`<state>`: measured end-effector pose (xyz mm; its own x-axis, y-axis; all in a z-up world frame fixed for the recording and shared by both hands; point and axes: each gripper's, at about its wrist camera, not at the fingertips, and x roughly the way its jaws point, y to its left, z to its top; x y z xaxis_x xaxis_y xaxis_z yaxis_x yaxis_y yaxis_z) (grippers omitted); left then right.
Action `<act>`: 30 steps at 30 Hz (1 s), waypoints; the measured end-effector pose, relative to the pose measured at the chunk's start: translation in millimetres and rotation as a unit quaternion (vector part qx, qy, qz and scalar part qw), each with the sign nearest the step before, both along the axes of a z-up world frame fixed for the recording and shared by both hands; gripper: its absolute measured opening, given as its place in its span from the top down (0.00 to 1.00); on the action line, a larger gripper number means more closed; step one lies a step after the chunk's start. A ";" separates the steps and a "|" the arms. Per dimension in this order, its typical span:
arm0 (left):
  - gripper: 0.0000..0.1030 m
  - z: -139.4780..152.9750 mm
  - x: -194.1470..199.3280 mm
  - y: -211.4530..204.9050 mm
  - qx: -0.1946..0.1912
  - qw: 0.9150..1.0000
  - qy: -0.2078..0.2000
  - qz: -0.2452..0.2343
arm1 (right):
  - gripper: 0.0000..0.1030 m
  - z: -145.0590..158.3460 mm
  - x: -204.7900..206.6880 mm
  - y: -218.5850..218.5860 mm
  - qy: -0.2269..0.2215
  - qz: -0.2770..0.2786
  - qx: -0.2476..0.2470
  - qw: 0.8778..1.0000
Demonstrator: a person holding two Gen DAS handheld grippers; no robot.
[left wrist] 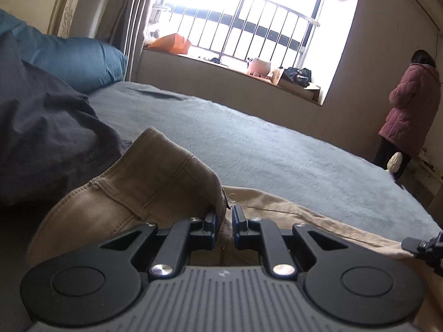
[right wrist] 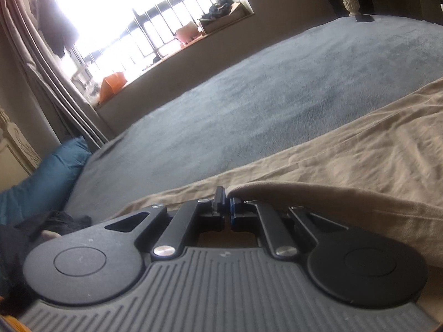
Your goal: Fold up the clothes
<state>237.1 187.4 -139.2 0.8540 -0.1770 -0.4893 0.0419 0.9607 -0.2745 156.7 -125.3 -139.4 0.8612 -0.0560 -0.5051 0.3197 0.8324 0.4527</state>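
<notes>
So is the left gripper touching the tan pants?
Touching. In the left wrist view the left gripper is closed on a bunched fold of the tan pants, with the cloth squeezed between its fingers and lifted off the bed.

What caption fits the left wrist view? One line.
Left hand-held gripper pinching a bunched fold of tan cotton trousers over a grey-blue fleece bedspread.

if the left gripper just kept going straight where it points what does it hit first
Probably the khaki trousers it already pinches: the left gripper faces their raised fold, with the grey bedspread beyond it.
</notes>
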 end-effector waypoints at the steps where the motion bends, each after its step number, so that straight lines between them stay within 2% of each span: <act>1: 0.87 -3.7 4.4 -0.6 0.003 1.000 0.007 -0.001 | 0.98 -5.8 4.6 -0.3 0.007 0.003 -0.005 1.000; 3: 0.82 -10.5 12.8 -0.3 0.009 1.000 0.025 0.000 | 0.97 -18.0 12.3 -3.3 0.021 0.009 -0.003 1.000; 7: 0.70 -11.9 19.0 7.9 0.000 0.999 0.038 0.002 | 0.96 -44.3 17.5 -17.5 0.054 0.013 0.060 0.997; 9: 0.51 -7.1 17.4 13.1 -0.008 0.999 0.036 0.008 | 0.93 -48.3 15.9 -24.2 0.057 0.014 0.095 0.994; 10: 0.39 -3.5 15.4 15.8 -0.012 0.999 0.034 0.012 | 0.87 -46.9 14.6 -27.6 0.057 0.013 0.114 0.992; 13: 0.37 12.2 0.5 29.7 -0.036 0.999 0.021 0.012 | 0.65 -37.4 6.1 -36.0 0.044 -0.001 0.160 0.986; 14: 0.33 17.6 -4.8 34.5 -0.044 0.999 0.018 0.010 | 0.56 -30.9 -0.4 -37.6 0.036 -0.008 0.169 0.985; 17: 0.29 32.1 -26.8 51.7 -0.069 0.997 0.026 0.001 | 0.52 -12.2 -27.8 -39.9 0.000 -0.017 0.196 0.980; 21: 0.29 38.9 -61.2 76.1 -0.097 0.993 0.074 -0.009 | 0.48 5.6 -84.1 -36.4 -0.034 -0.017 0.249 0.968; 23: 0.29 32.0 -78.0 87.3 -0.120 0.988 0.102 -0.006 | 0.44 5.8 -115.6 -31.1 -0.028 -0.023 0.273 0.961; 26: 0.29 11.8 -96.7 98.7 -0.162 0.977 0.138 0.007 | 0.43 -9.5 -155.3 -11.9 0.021 -0.027 0.312 0.950; 30: 0.28 -22.1 -106.4 100.6 -0.211 0.965 0.152 0.028 | 0.43 -42.7 -177.4 19.5 0.079 -0.027 0.342 0.936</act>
